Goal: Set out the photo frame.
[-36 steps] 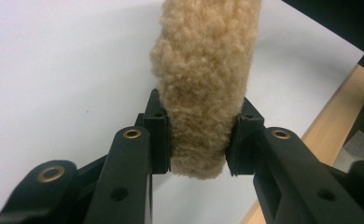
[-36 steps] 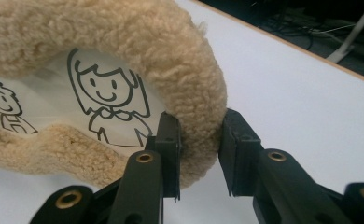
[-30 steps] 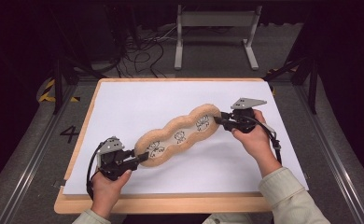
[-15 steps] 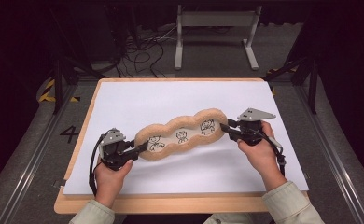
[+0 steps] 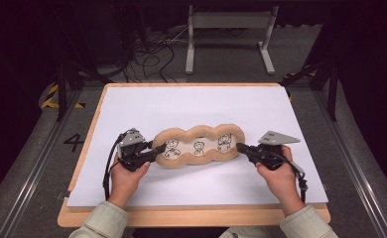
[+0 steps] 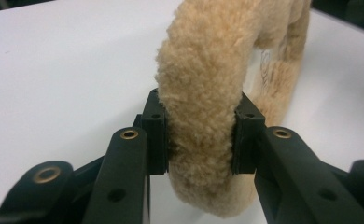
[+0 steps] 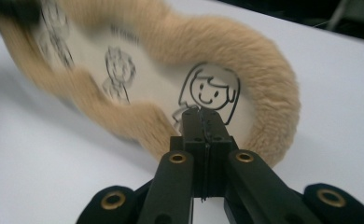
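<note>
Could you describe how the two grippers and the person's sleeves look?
Both the left gripper and the right gripper are black, with brass-coloured rivets on the jaws and a trailing black cable each. The right one carries a grey three-cornered plate. The sleeves are pale green-grey.

One plush cushion, three drawn figures on it, two tools, one table.

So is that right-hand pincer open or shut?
Shut: the right gripper has its two black pads pressed flat together, no gap, at the fuzzy cushion's edge. Whether fabric is pinched between them, cannot tell.
</note>
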Demonstrator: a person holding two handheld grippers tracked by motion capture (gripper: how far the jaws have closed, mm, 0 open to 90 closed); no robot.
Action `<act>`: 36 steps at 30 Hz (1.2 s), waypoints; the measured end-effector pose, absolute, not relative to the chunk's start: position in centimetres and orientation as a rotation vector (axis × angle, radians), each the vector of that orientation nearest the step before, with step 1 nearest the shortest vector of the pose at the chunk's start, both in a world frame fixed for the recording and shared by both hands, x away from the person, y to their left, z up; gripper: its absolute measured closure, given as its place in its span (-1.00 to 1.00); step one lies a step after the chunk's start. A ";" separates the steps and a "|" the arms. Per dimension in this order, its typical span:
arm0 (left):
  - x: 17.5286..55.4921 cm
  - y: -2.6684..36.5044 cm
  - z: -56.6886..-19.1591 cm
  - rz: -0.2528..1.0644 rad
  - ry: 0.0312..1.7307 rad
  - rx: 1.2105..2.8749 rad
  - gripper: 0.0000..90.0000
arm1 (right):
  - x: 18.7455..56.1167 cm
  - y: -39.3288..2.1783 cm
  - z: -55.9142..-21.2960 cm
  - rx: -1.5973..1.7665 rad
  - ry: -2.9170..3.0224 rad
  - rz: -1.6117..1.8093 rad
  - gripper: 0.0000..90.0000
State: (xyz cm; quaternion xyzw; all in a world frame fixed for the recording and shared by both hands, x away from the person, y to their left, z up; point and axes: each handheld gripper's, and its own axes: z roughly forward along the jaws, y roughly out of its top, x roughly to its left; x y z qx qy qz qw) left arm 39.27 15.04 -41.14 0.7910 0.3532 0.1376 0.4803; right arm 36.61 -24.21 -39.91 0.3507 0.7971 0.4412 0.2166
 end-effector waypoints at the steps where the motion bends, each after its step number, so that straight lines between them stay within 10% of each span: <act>1: 39.5 15.1 -41.2 0.337 0.856 1.941 0.48 | 36.3 -23.6 -40.0 0.929 2.226 1.191 1.00; 29: 44.7 17.3 -44.0 0.282 0.845 1.988 0.10 | 35.9 -25.3 -40.1 0.986 2.170 1.267 0.83; 36: 44.7 17.5 -44.0 0.229 0.882 1.991 0.34 | 36.1 -25.4 -40.2 0.992 2.168 1.276 0.80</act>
